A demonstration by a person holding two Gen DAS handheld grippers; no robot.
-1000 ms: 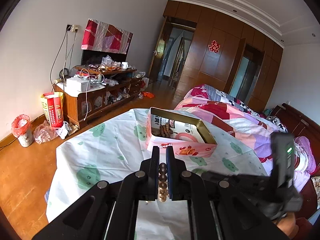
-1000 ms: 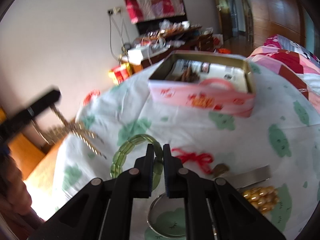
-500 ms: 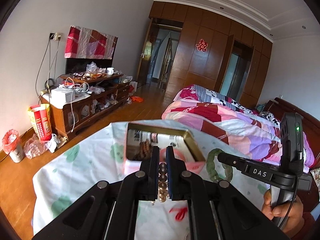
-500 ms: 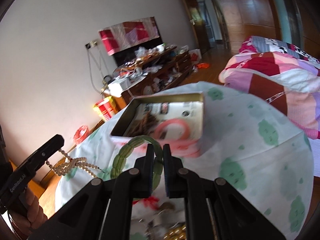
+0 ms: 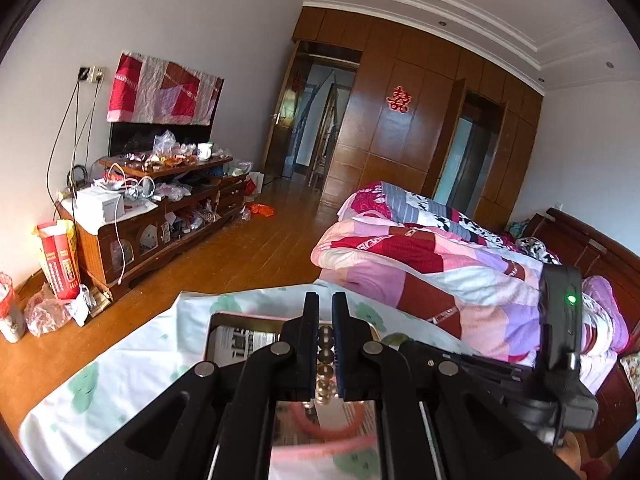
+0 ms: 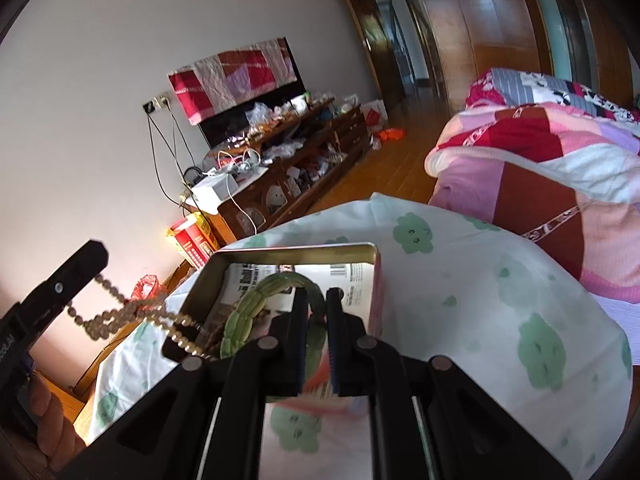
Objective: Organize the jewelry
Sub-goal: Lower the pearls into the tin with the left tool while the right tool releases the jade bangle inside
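Observation:
My left gripper [image 5: 325,304] is shut on a string of brown beads [image 5: 325,354] and holds it above the open pink tin box [image 5: 224,320]. In the right wrist view the left gripper [image 6: 86,258] shows at the left with the bead string [image 6: 132,312] hanging over the tin's left edge. My right gripper [image 6: 317,294] is shut on a green bead bracelet [image 6: 256,304] and holds it over the tin [image 6: 360,250]. A pink bangle [image 5: 316,428] and dark brown beads lie in the tin.
The tin stands on a table with a white cloth with green prints [image 6: 500,280]. A bed with a patchwork quilt [image 5: 440,248] is to the right. A cluttered wooden TV cabinet [image 5: 160,208] stands by the far wall. Wooden floor lies between.
Both grippers have moved forward and come over the tin box, each still holding its jewelry. The table items near the front have left the right wrist view.

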